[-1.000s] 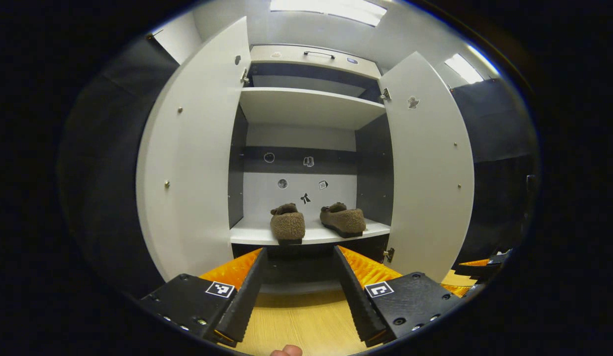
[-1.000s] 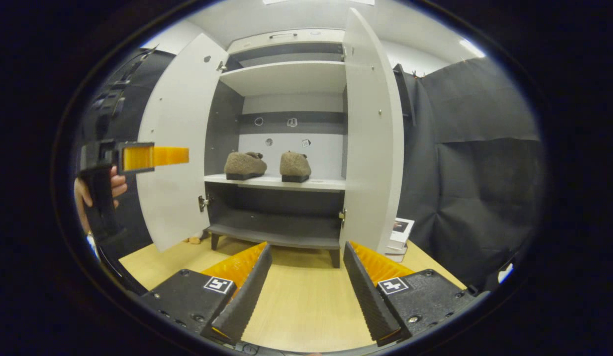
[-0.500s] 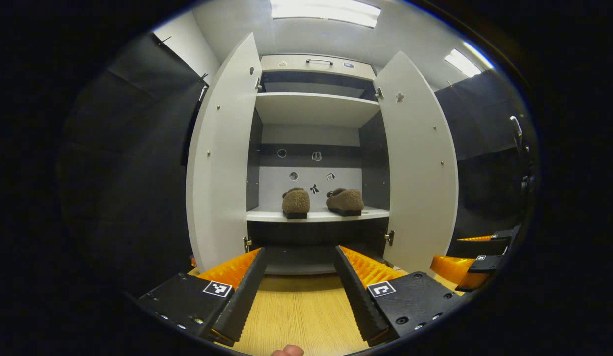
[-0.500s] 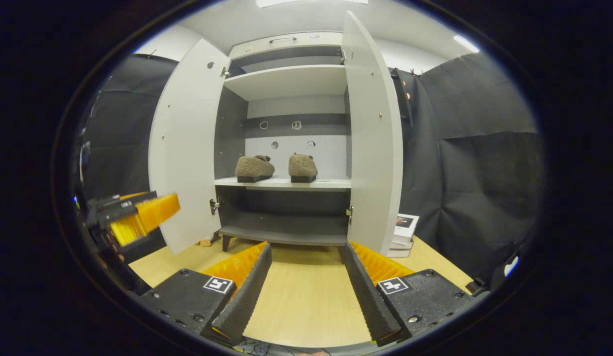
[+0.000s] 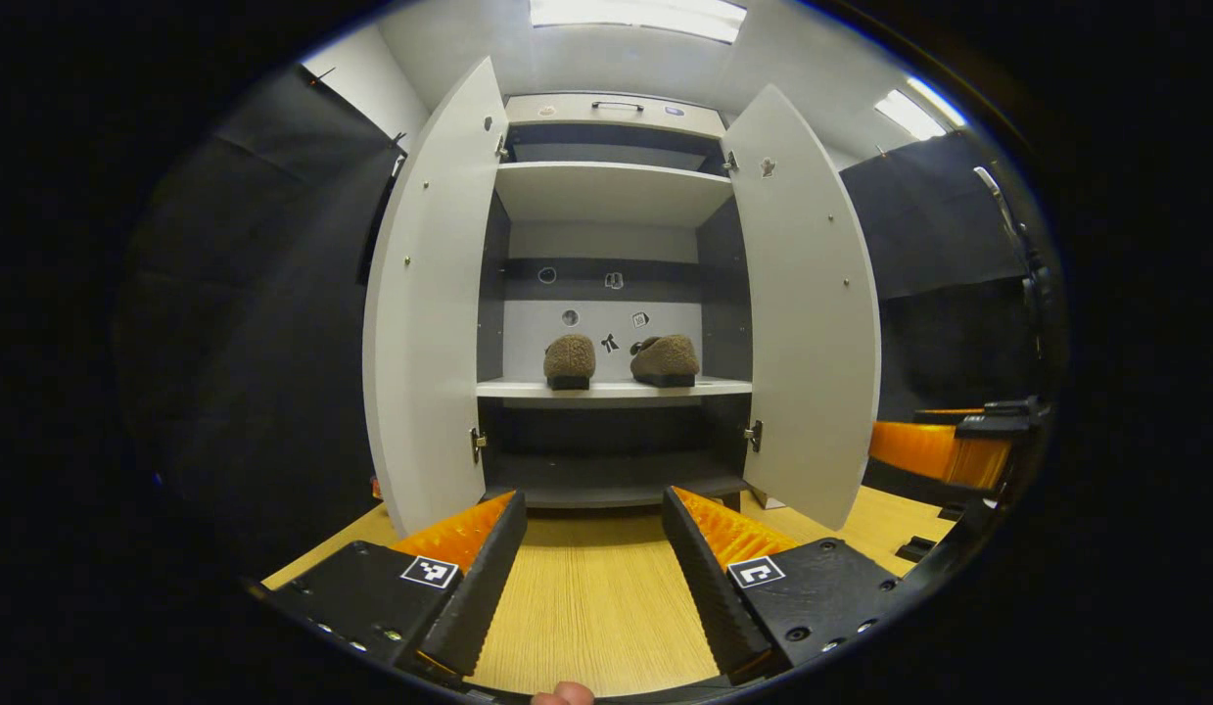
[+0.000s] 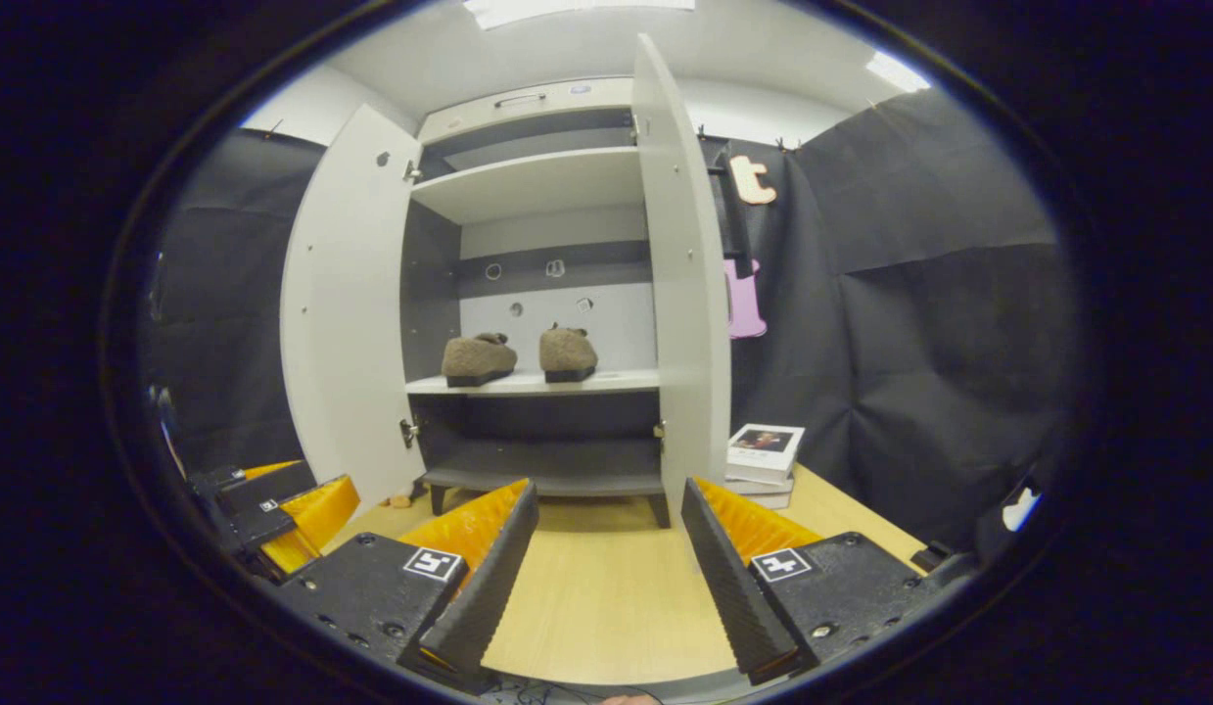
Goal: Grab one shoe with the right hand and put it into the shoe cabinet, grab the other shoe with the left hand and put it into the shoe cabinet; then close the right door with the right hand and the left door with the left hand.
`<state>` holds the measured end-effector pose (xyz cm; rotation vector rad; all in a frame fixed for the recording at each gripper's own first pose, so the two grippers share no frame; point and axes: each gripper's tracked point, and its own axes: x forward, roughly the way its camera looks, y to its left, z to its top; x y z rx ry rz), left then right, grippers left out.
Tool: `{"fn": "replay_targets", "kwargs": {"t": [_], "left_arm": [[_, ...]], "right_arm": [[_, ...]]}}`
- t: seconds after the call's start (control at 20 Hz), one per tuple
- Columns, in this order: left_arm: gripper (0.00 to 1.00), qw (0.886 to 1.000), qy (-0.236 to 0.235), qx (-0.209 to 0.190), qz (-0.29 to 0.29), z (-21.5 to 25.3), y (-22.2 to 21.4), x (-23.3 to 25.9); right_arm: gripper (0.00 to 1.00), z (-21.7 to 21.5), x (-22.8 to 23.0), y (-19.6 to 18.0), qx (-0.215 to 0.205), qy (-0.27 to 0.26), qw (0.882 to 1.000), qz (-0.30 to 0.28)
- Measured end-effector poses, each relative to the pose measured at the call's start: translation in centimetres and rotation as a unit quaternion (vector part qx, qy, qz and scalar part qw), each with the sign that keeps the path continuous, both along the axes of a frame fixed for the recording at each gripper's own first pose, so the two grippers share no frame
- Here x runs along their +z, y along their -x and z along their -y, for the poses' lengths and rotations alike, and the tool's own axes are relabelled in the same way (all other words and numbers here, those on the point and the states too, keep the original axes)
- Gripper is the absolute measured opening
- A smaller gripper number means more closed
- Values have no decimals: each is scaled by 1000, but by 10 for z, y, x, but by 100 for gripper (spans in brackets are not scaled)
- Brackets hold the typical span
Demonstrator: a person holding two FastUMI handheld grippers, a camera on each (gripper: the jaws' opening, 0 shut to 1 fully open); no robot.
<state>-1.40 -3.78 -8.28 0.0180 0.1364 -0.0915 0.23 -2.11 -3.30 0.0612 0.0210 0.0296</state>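
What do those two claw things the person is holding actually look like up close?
Each gripper, the left gripper and the right gripper, has two long wedge-shaped fingers with ribbed, saw-toothed inner faces. Each finger sits on a black block with screws and a small square black-and-white marker.

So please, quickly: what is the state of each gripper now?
Left gripper: open, jaws apart, holding nothing.
Right gripper: open, jaws apart, holding nothing.

Stack of books lies on the wooden floor at its right edge, against the black cloth wall; ceiling light panels lit overhead.
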Motion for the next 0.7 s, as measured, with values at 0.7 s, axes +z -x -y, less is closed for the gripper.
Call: {"fn": "replay_targets", "kwargs": {"t": [0.7], "left_arm": [[84,1000,-3,-14,0,10,2,4]], "right_arm": [[99,142,168,-50,-91,22,990,104]]}}
